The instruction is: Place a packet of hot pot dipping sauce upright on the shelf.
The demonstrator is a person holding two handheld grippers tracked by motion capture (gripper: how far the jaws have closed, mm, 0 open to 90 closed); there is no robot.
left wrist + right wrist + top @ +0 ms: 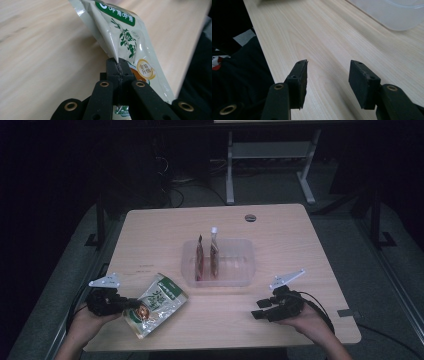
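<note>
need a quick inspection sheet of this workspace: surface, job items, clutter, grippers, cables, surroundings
Surface: light wooden table, round grommet near the far edge.
Job's things: green and cream snack pouch at the near left; clear plastic bin mid-table with two sachets standing upright inside.
Clutter: nothing seen.
Grippers: left gripper shut on the pouch's edge; right gripper open, nothing between the jaws, over bare table near the bin.
Cables: black cable trails from the right gripper; more cables on the floor beyond the table.
Surroundings: dark room, grey floor, white desk frame behind.
</note>
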